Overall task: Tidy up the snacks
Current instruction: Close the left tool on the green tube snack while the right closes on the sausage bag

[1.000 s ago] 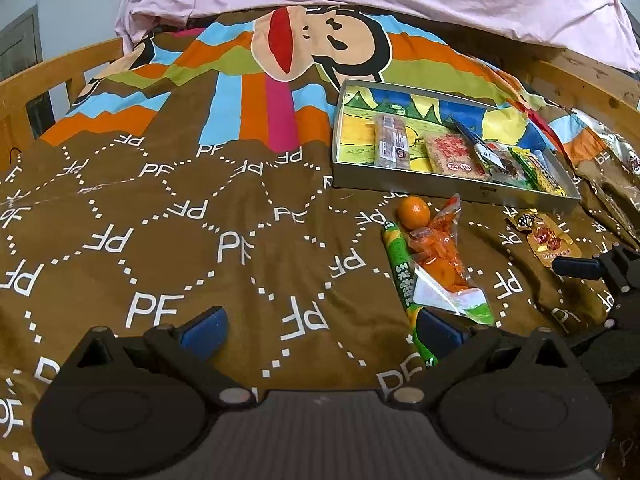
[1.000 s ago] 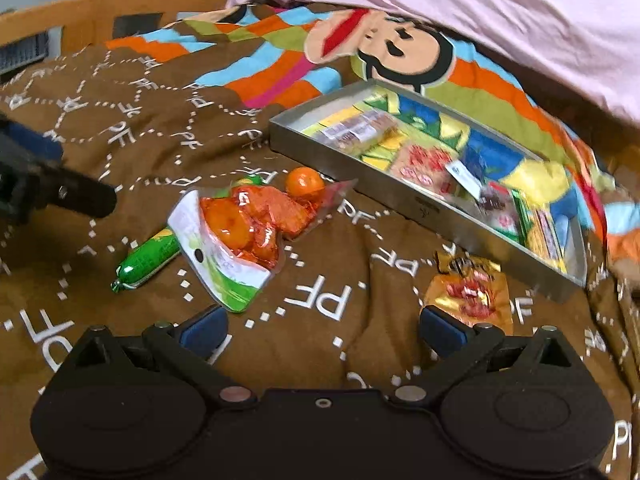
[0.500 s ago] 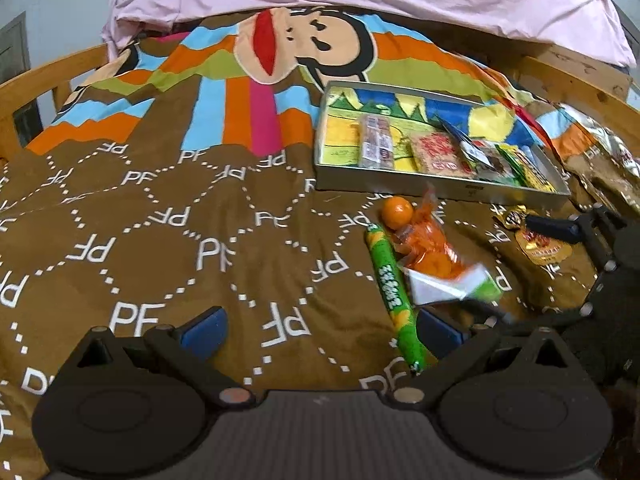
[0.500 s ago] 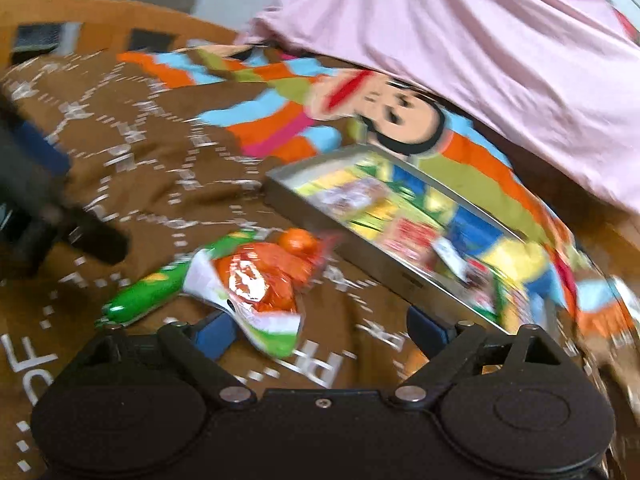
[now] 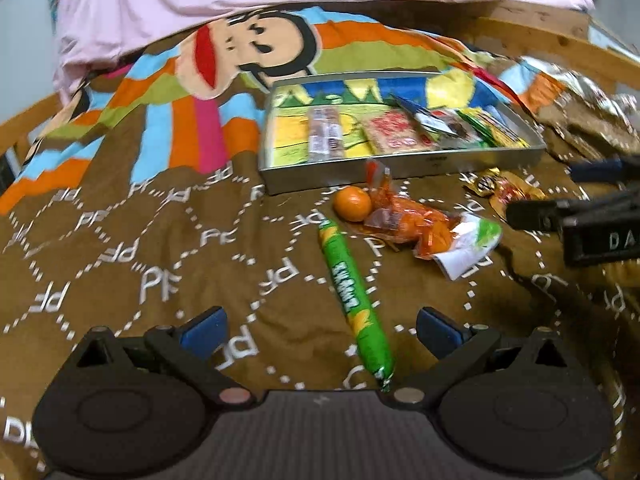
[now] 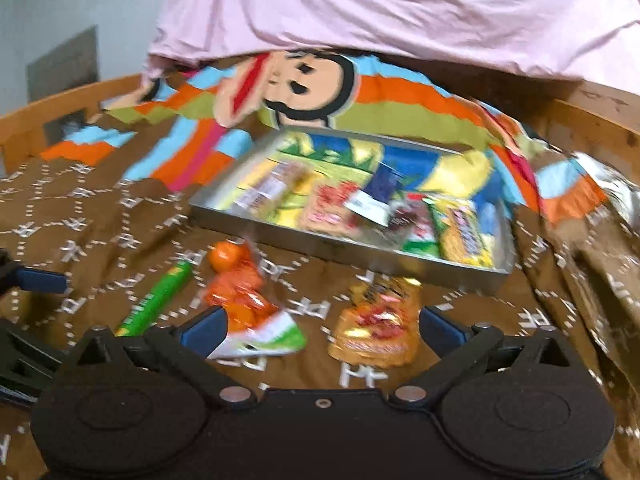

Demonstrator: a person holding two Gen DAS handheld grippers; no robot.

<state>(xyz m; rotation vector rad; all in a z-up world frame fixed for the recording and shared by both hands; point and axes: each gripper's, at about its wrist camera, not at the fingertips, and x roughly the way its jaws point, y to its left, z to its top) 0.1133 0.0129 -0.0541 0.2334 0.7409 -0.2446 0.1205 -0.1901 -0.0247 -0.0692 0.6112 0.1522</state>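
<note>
Left gripper (image 5: pixel 318 330) sits at the bottom of its frame with the fingers spread wide and nothing between them except the lower tip of the green sausage stick (image 5: pixel 354 298), which lies loose on the brown blanket (image 5: pixel 160 240) and isn't touched by either pad. Over on the right wrist view, the right gripper (image 6: pixel 320 326) is spread apart too, holding nothing. The white-and-green end of the orange snack bag (image 6: pixel 250 312) sits just by its left finger, and the gold and red packet (image 6: pixel 378 328) lies lower centre between the two fingers, flat on the blanket.

A bit further up in the left view, the orange bag runs from centre toward the right, with a small mandarin (image 5: pixel 352 203) touching its upper left end. The gold packet is right of those, near the right gripper poking in from the right edge.

Past all that, upper centre, is the metal tray (image 5: pixel 400 168) with several snack packets lying flat inside, mostly toward its right half. Can't read the labels, too blurry.

Beyond the tray: the cartoon monkey print on the blanket, then a pink sheet (image 6: pixel 400 8) along the top, and a wooden bed rail (image 5: pixel 540 40) upper right.
</note>
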